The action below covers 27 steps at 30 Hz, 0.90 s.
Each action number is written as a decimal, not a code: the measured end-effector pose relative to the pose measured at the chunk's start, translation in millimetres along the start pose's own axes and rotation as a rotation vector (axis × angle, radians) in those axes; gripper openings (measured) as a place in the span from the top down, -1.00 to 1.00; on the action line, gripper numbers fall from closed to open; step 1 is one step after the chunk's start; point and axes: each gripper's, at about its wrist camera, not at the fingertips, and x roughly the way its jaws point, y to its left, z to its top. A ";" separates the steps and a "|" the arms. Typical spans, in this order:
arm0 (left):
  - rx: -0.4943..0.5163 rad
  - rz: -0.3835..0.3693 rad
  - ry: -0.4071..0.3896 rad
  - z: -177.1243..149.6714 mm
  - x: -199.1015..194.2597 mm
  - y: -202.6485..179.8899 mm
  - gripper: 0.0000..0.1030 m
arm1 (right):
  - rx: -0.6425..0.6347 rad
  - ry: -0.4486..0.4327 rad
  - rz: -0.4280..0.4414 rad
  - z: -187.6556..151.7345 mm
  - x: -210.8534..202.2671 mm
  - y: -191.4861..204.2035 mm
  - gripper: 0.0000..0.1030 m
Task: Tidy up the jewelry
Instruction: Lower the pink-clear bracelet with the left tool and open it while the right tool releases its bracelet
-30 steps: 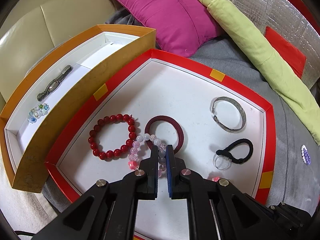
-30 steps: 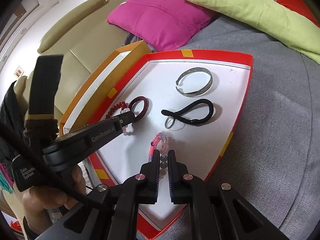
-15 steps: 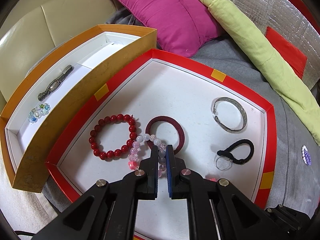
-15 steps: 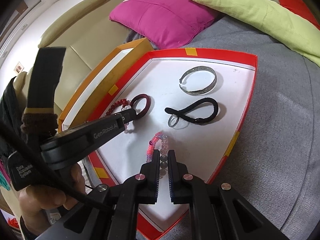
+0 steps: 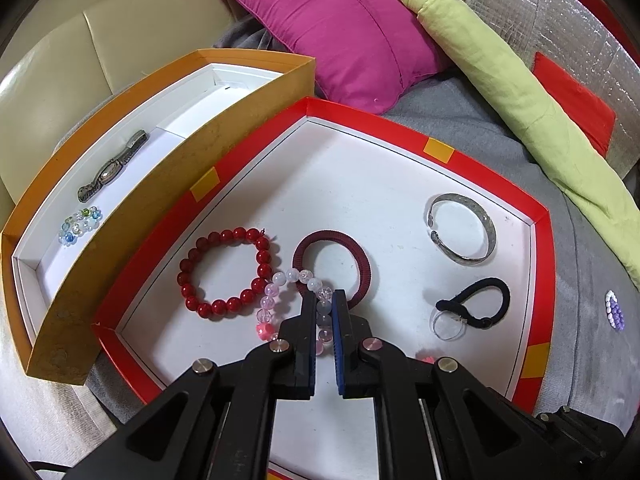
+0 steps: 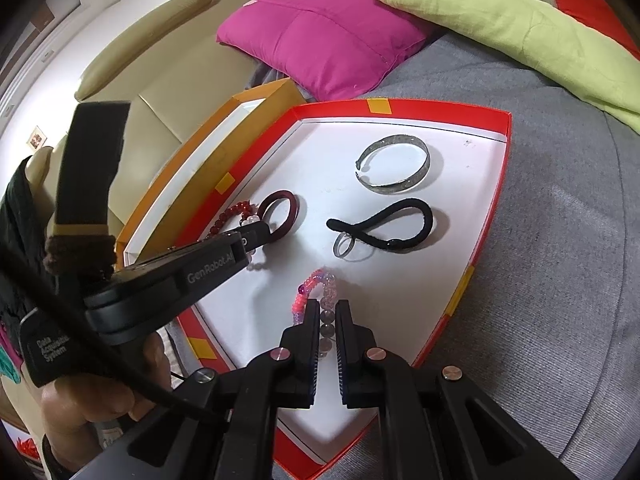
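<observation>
A red tray (image 5: pixel 400 128) with a white floor lies on grey cloth. My left gripper (image 5: pixel 323 300) is shut on a pale pink and clear bead bracelet (image 5: pixel 280 280) beside a red bead bracelet (image 5: pixel 224 272) and a dark red hair tie (image 5: pixel 362 268). In the right wrist view my right gripper (image 6: pixel 326 308) is shut on a pink and purple bead bracelet (image 6: pixel 316 280) near the tray's front corner; the left gripper (image 6: pixel 260 236) shows to its left. A silver cuff bangle (image 5: pixel 464 228), a black hair tie (image 5: pixel 480 304) and a clear ring (image 5: pixel 448 322) lie further right.
An orange box (image 5: pixel 152 200) stands against the tray's left side, holding a grey watch (image 5: pixel 112 168) and a blue-clear bead bracelet (image 5: pixel 80 222). Magenta cushion (image 5: pixel 344 28) and green cushion (image 5: pixel 520 92) lie behind. A small white-purple bead piece (image 5: pixel 614 312) rests on the grey cloth.
</observation>
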 end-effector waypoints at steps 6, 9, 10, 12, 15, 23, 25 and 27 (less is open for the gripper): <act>0.001 -0.001 -0.001 0.0 -0.1 0.1 0.85 | -0.016 -0.002 -0.008 0.1 -0.5 2.1 0.84; 0.000 -0.001 -0.001 0.0 -0.2 -0.2 0.85 | -0.014 0.000 -0.007 0.6 -0.4 2.1 0.84; -0.002 0.000 0.000 0.2 0.1 0.0 0.85 | -0.014 0.001 -0.008 0.5 -0.2 1.9 0.84; -0.007 -0.001 0.001 0.6 0.1 0.5 0.85 | -0.014 0.004 -0.010 1.0 -0.2 1.6 0.84; -0.026 -0.003 0.006 1.8 0.9 4.0 0.85 | -0.008 0.011 -0.012 1.7 -0.5 0.0 0.82; -0.150 0.033 -0.078 6.2 -14.5 23.3 0.53 | 0.009 -0.040 0.000 4.2 -19.1 -6.7 0.80; -0.221 0.065 -0.147 7.1 -26.4 33.4 -0.07 | 0.023 -0.076 -0.005 5.1 -31.1 -12.2 0.80; -0.264 0.079 -0.199 6.7 -34.5 37.7 -0.29 | 0.040 -0.107 -0.018 5.3 -44.3 -21.9 0.71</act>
